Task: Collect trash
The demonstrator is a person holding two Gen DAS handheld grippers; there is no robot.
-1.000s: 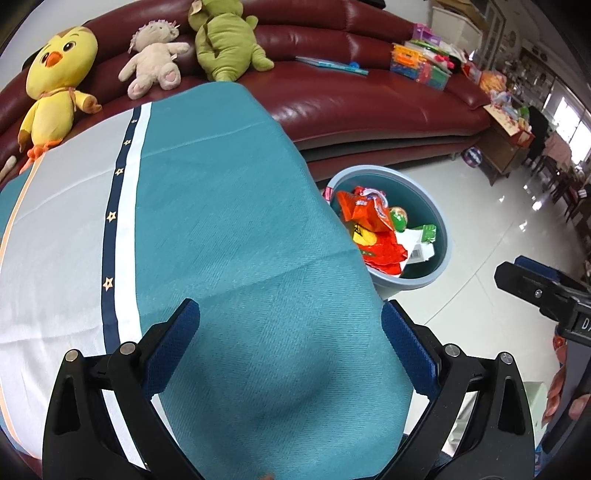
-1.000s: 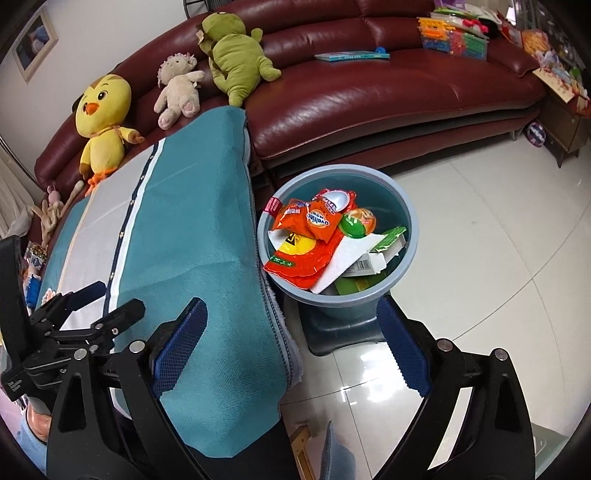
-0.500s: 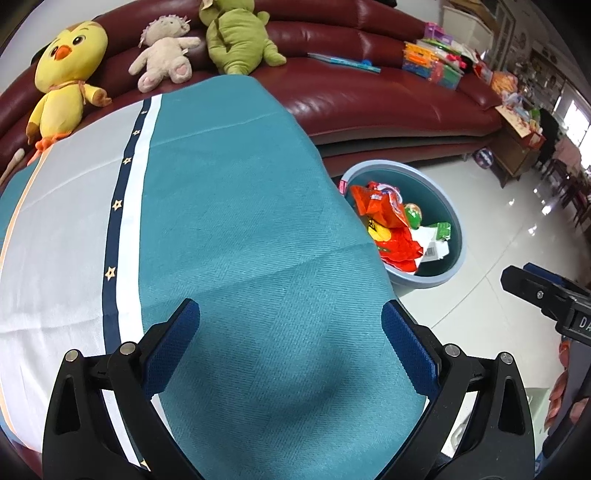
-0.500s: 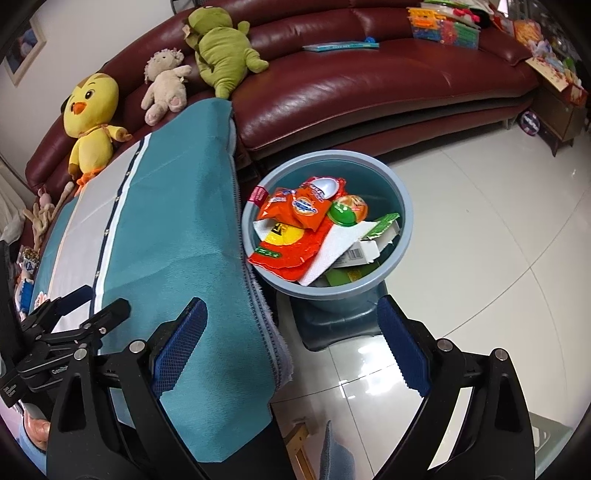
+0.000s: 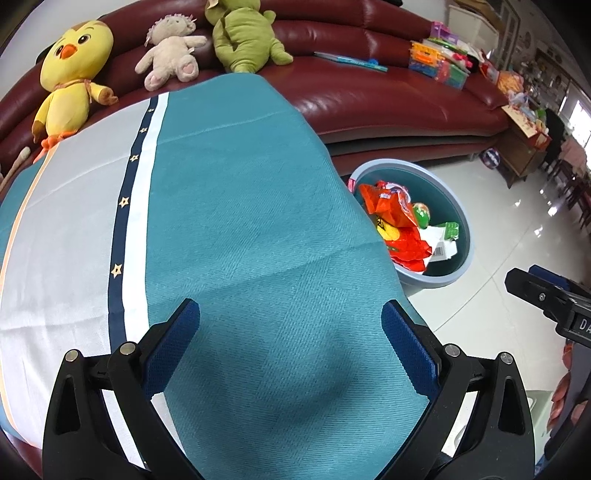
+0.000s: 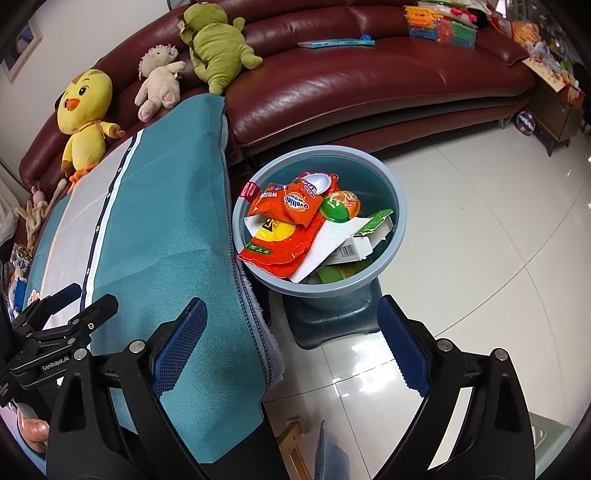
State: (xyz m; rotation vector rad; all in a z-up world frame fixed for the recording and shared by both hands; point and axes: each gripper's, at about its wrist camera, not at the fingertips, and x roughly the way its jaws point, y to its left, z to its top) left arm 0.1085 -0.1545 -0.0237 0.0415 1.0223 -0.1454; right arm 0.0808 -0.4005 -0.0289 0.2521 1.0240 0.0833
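Both grippers have drifted back from the bin (image 6: 400,221), which sits smaller than a second ago.
Left gripper (image 5: 290,345) and right gripper (image 6: 291,341) gape, holding nothing; wrappers (image 6: 291,206) fill the bin beside the bare tablecloth (image 5: 240,229), so collecting looks finished; next, scan for strays.

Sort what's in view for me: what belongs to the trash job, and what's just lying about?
Job:
- bin beside the table
- orange wrappers, green cup, paper inside it
- left gripper and right gripper, both open, empty

Lying about:
- tablecloth
- plush toys on the sofa
- toy blocks
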